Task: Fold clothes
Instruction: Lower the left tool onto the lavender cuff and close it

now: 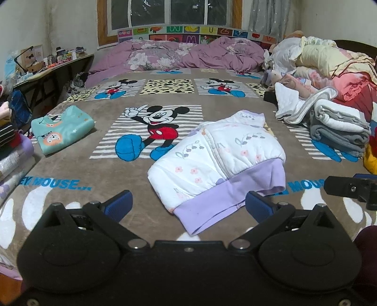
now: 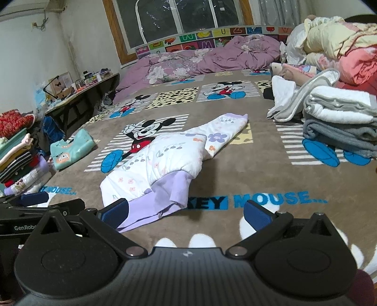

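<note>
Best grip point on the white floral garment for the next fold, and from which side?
Probably the lilac hem band of the white floral garment, approached from the near edge. It lies flat, thin and loose toward both open grippers, left and right; the padded body behind is bulkier.

black left gripper (image 1: 188, 204), blue pads (image 1: 119, 203), silver screws

low over bed (image 1: 70, 200), facing window (image 1: 169, 11)

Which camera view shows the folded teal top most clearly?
The left wrist view: the teal top lies whole and unobstructed, its bear print readable. In the right wrist view it sits smaller and more slanted near the frame's left edge.
</note>
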Available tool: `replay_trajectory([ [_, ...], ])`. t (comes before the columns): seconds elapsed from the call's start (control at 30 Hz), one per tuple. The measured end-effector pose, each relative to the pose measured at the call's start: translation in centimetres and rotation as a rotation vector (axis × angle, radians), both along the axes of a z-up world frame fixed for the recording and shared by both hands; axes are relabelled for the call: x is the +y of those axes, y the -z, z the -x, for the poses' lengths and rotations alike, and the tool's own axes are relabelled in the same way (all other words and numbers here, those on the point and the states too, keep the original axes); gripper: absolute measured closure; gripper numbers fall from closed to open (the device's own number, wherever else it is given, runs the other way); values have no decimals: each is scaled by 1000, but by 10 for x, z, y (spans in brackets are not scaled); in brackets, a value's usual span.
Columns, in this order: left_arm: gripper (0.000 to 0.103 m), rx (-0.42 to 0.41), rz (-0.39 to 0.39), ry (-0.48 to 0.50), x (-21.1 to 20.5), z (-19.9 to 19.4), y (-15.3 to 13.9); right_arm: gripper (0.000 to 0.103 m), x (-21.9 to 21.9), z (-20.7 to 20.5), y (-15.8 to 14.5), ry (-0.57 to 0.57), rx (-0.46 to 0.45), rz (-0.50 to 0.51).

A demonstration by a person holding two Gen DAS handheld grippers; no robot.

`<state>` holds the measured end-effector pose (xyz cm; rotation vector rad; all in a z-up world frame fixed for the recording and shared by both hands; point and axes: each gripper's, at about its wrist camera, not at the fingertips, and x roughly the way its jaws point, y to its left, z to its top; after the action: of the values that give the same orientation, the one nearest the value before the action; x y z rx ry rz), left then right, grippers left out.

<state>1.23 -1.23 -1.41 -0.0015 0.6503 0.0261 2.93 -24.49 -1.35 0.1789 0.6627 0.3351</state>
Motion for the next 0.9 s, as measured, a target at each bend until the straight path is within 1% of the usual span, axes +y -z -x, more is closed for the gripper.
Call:
replay_trajectory([
  [0.2,0,-6,-13,22,-6,-4,4,0,-8,-5,17,11,-22,-62],
  [0.33,0,-36,-55,57,-15,-8,9,0,-22,-12,38,11,-18,-185],
  [0.43,0,-40,-69,94,-21,-14,16,0,-31,-17,53,16,-3,-271],
  [0.5,0,-41,-73,120,-25,-19,22,0,-36,-20,61,24,-12,-302],
  [0.57,0,-26,-85,150,-30,-25,28,0,-41,-22,70,35,-17,-339],
  [0.63,0,1,-115,175,-37,-32,34,0,-47,-25,80,47,-14,-377],
  [0.8,0,16,-180,212,-54,-45,48,0,-65,-32,104,88,-4,-490],
  [0.9,0,10,-202,232,-64,-52,54,0,-72,-36,110,74,-3,-541],
])
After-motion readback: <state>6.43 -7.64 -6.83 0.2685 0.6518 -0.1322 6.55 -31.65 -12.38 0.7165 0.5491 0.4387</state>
